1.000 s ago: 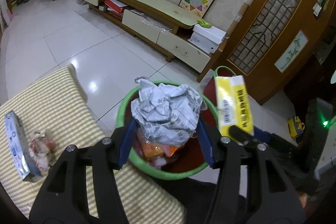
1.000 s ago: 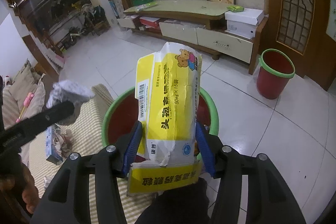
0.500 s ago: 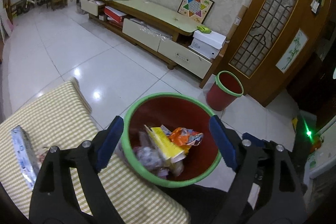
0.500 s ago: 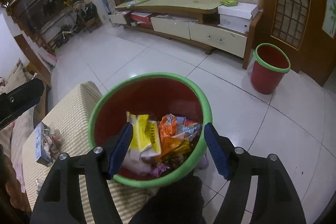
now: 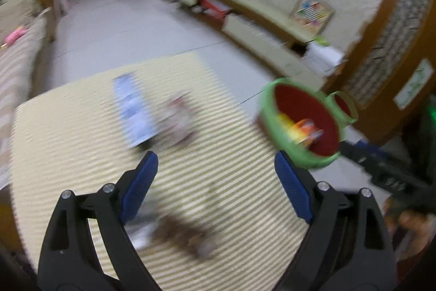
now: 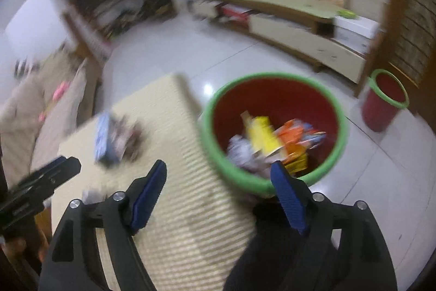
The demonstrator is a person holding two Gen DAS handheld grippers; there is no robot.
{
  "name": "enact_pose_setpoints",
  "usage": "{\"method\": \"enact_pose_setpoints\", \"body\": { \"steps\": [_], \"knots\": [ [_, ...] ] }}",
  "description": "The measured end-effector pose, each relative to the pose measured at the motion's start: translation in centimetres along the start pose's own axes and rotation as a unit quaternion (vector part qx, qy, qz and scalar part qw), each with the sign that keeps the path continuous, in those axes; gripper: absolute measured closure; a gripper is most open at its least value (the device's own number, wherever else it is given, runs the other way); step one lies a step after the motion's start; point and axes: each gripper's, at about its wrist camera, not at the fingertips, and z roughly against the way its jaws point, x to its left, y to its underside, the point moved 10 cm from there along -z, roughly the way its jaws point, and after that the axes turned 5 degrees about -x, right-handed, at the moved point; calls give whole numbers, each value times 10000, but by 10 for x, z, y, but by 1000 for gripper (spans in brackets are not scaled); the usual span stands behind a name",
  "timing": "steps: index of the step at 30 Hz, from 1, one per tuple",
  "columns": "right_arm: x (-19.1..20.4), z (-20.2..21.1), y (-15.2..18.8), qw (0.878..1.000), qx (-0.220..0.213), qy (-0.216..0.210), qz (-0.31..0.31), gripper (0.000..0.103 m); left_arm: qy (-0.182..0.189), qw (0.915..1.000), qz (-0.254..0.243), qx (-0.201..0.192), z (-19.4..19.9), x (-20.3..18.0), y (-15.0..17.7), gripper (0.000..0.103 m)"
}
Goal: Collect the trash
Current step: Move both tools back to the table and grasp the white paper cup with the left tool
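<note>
Both grippers, left gripper and right gripper, are hanging wide open and empty, remaining trash is sitting centre-frame on the striped cushion, bin at right; motion blur is risking a mis-grab.

A red bin with a green rim holds yellow and orange wrappers. A blue box and crumpled wrapper lie side by side on the striped counter.
</note>
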Motion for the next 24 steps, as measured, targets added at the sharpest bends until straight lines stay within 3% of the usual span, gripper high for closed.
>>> {"method": "enact_pose_setpoints", "body": {
  "steps": [3, 6, 11, 14, 16, 18, 20, 21, 24],
  "knots": [
    [26, -17, 29, 9990, 350, -142, 248, 25, -235, 9990, 247, 289, 1, 44, 27, 18],
    [36, -29, 61, 9970, 702, -332, 4, 25, -365, 9973, 407, 495, -1, 72, 47, 18],
    [43, -36, 101, 9917, 1256, -292, -23, 25, -278, 9940, 595, 873, -23, 84, 70, 18],
    [50, -28, 111, 9911, 1293, -310, 88, 25, -257, 9931, 655, 935, -39, 83, 72, 19],
    [54, -24, 110, 9916, 1246, -305, 152, 25, -323, 9926, 640, 981, -47, 83, 73, 26],
    [60, -22, 112, 9915, 1237, -296, 290, 25, -324, 9905, 706, 1132, -58, 87, 77, 42],
    [68, -23, 114, 9903, 1261, -335, 470, 25, -240, 9901, 787, 1136, -61, 88, 77, 46],
    [74, -24, 116, 9893, 1295, -382, 557, 25, -227, 9903, 793, 1117, -59, 88, 77, 57],
    [91, -30, 124, 9850, 1439, -539, 786, 25, -313, 9914, 763, 1016, -48, 94, 78, 58]
  ]
}}
